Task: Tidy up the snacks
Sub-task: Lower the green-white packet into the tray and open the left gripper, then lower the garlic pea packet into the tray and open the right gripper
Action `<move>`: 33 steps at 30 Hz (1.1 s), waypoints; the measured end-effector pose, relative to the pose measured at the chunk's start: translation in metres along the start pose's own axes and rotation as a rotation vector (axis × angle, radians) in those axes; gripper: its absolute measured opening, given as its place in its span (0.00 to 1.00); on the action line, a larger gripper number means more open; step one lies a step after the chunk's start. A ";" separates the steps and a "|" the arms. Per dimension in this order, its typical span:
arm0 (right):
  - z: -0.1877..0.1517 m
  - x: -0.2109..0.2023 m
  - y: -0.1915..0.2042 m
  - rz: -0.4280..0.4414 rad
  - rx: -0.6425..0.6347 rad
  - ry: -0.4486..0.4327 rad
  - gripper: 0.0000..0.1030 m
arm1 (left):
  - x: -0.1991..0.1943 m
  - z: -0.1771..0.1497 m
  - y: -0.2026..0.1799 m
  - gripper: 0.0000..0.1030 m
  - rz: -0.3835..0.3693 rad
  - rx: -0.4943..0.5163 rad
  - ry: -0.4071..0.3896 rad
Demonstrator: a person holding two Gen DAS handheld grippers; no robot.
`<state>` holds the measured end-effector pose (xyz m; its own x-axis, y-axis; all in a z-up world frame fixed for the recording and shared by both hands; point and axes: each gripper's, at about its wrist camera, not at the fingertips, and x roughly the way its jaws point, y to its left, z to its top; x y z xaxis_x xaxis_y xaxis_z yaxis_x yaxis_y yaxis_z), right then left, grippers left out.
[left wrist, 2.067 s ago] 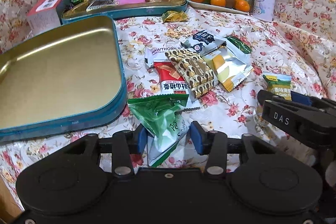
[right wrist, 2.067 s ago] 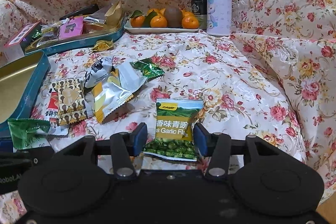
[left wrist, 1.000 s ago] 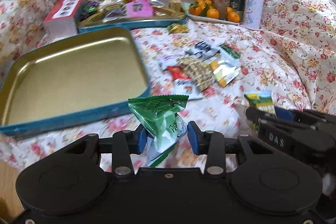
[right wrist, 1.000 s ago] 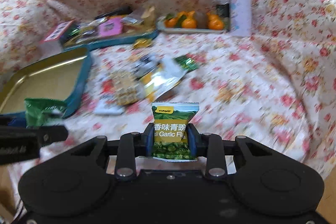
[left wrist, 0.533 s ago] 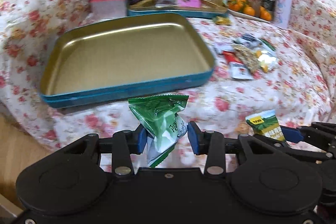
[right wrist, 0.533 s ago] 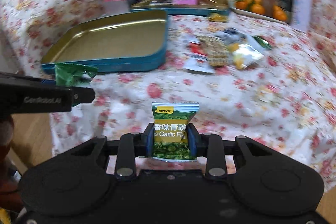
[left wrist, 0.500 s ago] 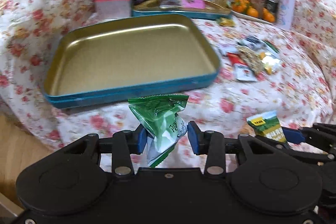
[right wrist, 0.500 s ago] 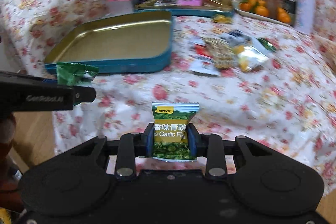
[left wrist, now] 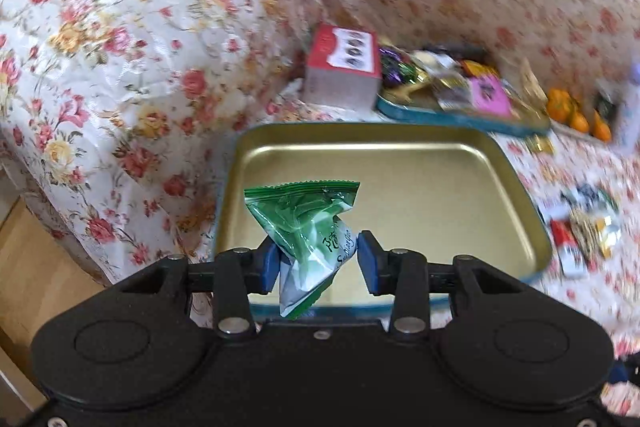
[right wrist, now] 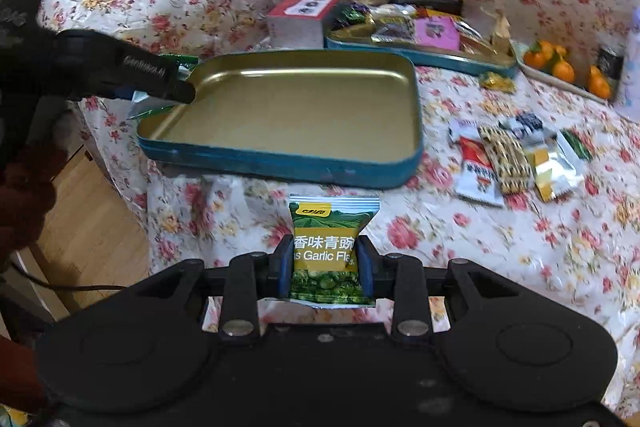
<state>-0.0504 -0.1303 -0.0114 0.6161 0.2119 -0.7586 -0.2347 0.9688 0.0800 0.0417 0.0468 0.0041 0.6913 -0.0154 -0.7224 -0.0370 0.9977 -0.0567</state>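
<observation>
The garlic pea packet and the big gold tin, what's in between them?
In the right wrist view, only bare flowery cloth lies between the garlic pea packet in the right gripper and the tin.

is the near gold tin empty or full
Empty: the tin shows only bare gold floor; the green packet is held in the left claw.

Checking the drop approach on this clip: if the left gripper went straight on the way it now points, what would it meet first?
Most likely the empty gold tin tray. The left gripper, shut on the green snack packet, points over the tray's near rim toward its bare floor. Its height above the tray is unclear, so it might instead pass over toward the red box.
</observation>
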 end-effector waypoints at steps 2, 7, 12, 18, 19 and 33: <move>0.007 0.001 0.004 0.001 -0.004 -0.011 0.33 | 0.006 0.000 0.008 0.47 0.006 -0.037 0.017; 0.023 0.006 0.011 0.028 0.010 -0.035 0.33 | 0.015 -0.005 0.014 0.47 0.025 -0.029 0.036; 0.045 0.022 0.017 0.042 0.028 -0.066 0.33 | 0.027 -0.001 0.019 0.47 -0.007 -0.043 0.040; 0.076 0.048 0.018 0.053 0.104 -0.100 0.33 | 0.025 0.001 0.020 0.49 -0.038 -0.025 0.002; 0.080 0.053 0.019 0.044 0.110 -0.103 0.33 | 0.025 0.003 0.021 0.50 -0.032 -0.026 0.001; 0.091 0.094 0.033 -0.020 0.109 -0.076 0.34 | 0.032 0.007 0.045 0.50 -0.022 -0.171 0.094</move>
<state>0.0685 -0.0670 -0.0209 0.6762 0.1975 -0.7097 -0.1409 0.9803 0.1385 0.0666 0.0921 -0.0168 0.6234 -0.0509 -0.7803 -0.1500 0.9716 -0.1832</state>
